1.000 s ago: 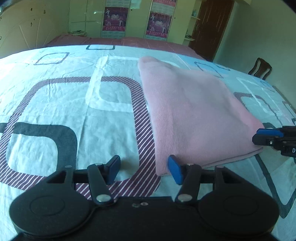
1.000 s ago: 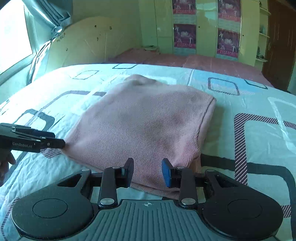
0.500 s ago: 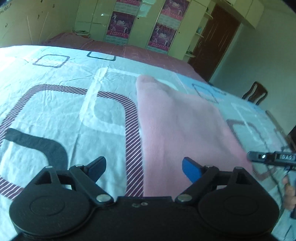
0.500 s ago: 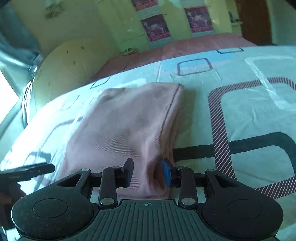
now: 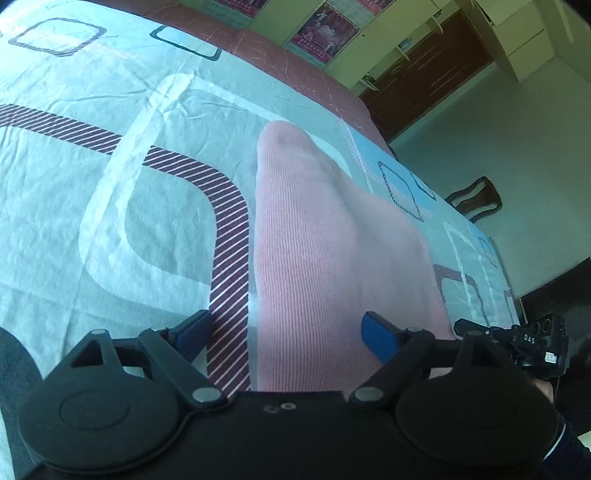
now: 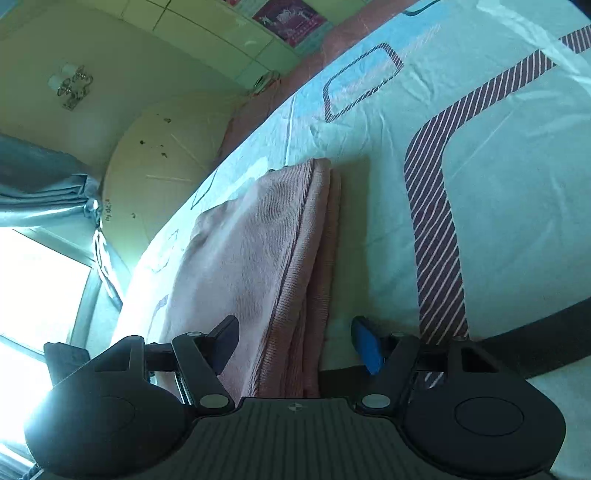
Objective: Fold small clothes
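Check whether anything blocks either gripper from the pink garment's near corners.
Nothing visible does. The left gripper and right gripper are both open, each straddling a near edge of the folded pink garment on the bedsheet.

patterned bed, folded pink garment, perhaps knitwear

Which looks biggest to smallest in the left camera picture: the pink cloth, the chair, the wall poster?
1. Pink cloth, clearly largest.
2. Poster and chair look alike; both far off, so unranked.
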The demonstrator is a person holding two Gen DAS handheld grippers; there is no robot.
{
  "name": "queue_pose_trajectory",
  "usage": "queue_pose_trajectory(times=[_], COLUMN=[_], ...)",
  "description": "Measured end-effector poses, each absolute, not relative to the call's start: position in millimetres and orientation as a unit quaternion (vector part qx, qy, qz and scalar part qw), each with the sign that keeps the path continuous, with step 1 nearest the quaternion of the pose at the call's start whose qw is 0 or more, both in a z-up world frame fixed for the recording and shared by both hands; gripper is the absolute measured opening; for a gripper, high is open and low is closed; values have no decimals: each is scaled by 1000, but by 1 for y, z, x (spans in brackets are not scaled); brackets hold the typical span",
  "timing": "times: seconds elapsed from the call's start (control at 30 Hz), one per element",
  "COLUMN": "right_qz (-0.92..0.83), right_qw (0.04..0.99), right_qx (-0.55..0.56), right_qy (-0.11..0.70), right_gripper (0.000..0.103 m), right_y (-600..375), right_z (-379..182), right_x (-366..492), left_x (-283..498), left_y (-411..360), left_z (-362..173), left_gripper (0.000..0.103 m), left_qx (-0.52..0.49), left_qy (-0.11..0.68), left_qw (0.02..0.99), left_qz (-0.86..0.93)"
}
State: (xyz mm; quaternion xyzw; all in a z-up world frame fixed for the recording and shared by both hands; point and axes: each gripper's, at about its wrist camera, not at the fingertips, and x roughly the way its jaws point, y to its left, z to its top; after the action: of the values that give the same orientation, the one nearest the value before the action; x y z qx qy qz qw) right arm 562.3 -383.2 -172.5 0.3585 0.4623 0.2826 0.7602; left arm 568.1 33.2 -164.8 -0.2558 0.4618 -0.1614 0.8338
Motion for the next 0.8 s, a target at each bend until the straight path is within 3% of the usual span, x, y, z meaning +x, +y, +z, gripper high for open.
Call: queue_pose_trajectory(times=[0.17, 0.23, 0.6, 0.67, 0.7, 0.77, 0.8], right_qz=[308, 309, 291, 284, 283, 274, 271], right_qw=[747, 743, 771, 786, 789, 808, 815], right_qx=[359, 361, 307, 272, 259, 223, 210], right_qy=[467, 471, 475, 477, 480, 471, 467], right_gripper=[64, 56, 54, 38, 21, 20, 20], right_y=[-370, -362, -350, -331, -324, -314, -311], right_z=[-175, -176, -166, -160, -157, -147, -142], right_x=[582, 586, 586, 588, 588, 582, 579], left_x=[587, 594, 603, 602, 602, 601, 600], left_y=[24, 17, -17, -23, -25, -29, -31], left_z=[-168, -168, -163, -158, -155, -146, -142], left_gripper=[71, 64, 71, 57, 53, 39, 37], left_qx=[-256, -251, -178, -150, -140, -118, -108], left_qy=[469, 473, 480, 478, 476, 472, 469], left_qw=[826, 823, 840, 847, 849, 855, 858], left_qz=[-181, -189, -183, -179, -178, -179, -181])
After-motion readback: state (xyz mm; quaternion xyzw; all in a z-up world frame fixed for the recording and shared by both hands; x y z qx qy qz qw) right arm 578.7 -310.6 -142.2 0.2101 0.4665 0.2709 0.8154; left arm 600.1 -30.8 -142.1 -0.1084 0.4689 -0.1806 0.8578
